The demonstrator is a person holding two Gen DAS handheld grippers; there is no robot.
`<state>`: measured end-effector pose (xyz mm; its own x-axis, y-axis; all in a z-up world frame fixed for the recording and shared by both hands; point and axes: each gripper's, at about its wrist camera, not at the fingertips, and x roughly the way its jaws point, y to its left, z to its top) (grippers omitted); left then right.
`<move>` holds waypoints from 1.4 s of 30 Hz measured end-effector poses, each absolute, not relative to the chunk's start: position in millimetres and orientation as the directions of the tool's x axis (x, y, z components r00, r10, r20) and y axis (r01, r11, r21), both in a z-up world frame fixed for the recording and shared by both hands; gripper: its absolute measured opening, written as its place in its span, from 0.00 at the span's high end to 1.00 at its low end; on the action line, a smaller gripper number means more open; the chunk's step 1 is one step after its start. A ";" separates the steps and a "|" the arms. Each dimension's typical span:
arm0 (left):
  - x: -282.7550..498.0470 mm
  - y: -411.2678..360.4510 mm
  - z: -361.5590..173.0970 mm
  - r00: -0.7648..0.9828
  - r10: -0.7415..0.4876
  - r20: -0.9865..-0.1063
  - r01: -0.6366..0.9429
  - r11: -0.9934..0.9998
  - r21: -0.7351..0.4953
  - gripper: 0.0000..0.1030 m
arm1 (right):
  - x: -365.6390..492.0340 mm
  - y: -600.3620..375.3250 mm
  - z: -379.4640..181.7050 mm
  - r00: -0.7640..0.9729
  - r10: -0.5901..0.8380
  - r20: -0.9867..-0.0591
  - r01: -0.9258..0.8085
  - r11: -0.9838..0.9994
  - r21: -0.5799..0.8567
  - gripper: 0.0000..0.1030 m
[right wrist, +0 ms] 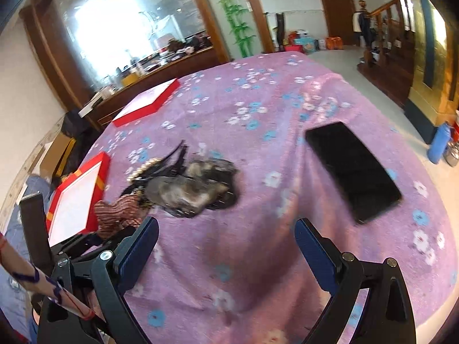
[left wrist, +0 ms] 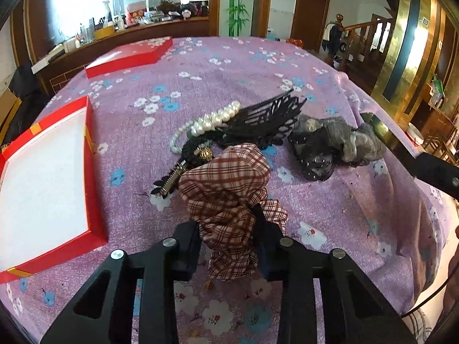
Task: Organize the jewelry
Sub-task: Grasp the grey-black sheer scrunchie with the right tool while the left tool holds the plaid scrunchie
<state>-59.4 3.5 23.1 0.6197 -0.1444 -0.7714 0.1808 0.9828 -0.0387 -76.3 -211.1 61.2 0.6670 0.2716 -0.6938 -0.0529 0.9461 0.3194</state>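
Note:
My left gripper (left wrist: 229,229) is shut on a red-and-cream plaid scrunchie (left wrist: 226,189) and holds it above the purple flowered cloth. Just beyond it lie a pearl bracelet (left wrist: 212,120), a black lace hair piece (left wrist: 264,120) with a gold clip (left wrist: 172,179), and a grey scrunchie (left wrist: 338,140). An open red box with a white lining (left wrist: 43,183) lies to the left. My right gripper (right wrist: 226,243) is open and empty above the cloth, near the grey scrunchie (right wrist: 186,189). The plaid scrunchie (right wrist: 120,209) and the box (right wrist: 77,197) show at its left.
The red box lid (left wrist: 129,57) lies at the far left of the table. A black phone (right wrist: 352,169) lies on the cloth to the right. The table edge drops off on the right side. A cluttered sideboard (left wrist: 114,28) stands behind.

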 end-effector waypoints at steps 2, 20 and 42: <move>-62.0 4.3 25.0 0.622 -0.151 -0.768 0.186 0.982 -0.042 0.70 | -63.3 -199.0 59.9 0.653 0.285 -0.702 -0.076 0.946 0.314 0.05; -78.0 25.0 50.1 0.654 -0.178 -0.735 0.174 0.981 -0.083 0.70 | -14.2 -180.3 37.5 0.611 0.313 -0.727 -0.091 0.940 0.328 0.80; -83.6 27.0 49.8 0.651 -0.180 -0.738 0.169 0.982 -0.090 0.70 | 1.0 -196.3 48.2 0.621 0.331 -0.711 -0.054 0.923 0.382 0.30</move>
